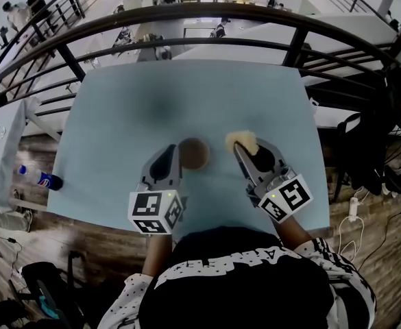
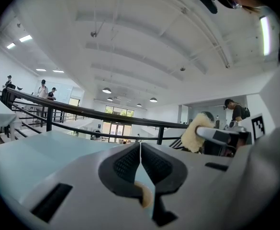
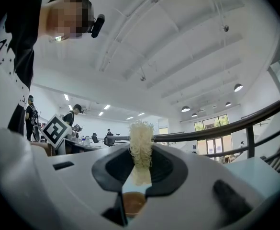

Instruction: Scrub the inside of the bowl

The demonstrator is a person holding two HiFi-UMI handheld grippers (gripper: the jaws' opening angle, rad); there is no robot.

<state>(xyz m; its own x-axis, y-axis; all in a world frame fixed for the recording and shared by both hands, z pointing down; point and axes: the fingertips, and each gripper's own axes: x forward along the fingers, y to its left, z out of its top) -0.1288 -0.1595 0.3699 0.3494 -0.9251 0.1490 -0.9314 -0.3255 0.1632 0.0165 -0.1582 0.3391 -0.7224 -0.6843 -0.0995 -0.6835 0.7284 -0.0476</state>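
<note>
Bowl [image 1: 194, 153] sits on pale blue table [image 1: 118, 115]; black railing [image 1: 207, 10] beyond.

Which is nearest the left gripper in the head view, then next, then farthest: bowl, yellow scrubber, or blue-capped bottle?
1. The bowl, right at the left gripper's jaws.
2. The scrubber, to the right, in the right gripper.
3. The bottle, far left, off the table.

The bowl [image 1: 194, 153] is brown; the scrubber [image 1: 242, 141] pale yellow; the table [image 1: 186, 94] light blue.
</note>
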